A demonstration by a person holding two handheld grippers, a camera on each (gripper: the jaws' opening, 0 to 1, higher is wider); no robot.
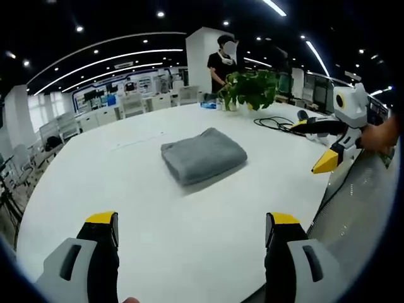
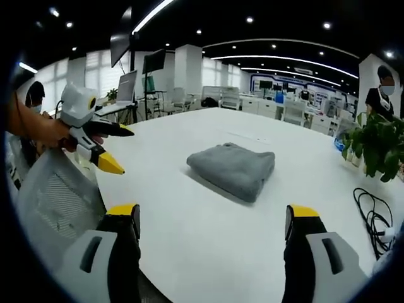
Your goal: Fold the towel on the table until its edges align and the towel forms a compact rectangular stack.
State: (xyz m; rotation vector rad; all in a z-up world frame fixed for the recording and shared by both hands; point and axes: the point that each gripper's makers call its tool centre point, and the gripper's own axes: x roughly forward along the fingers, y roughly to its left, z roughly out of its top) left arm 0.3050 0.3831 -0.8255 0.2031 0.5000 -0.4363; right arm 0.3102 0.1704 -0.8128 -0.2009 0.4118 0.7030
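On the office's white table (image 1: 189,240), the folded grey towel (image 1: 203,155) lies ahead of my left tongs (image 1: 192,230) and right tongs (image 2: 211,221), both spread wide and empty; folding looks finished.

Lighting: ceiling strip lights (image 1: 107,60) and recessed spotlights (image 2: 250,19) are shining evenly from above. White table (image 1: 189,221) is glowing bright without harsh glare. Grey towel (image 2: 235,167) is casting a soft shadow. Fisheye distortion is bending the edges; distant office is blurring slightly.
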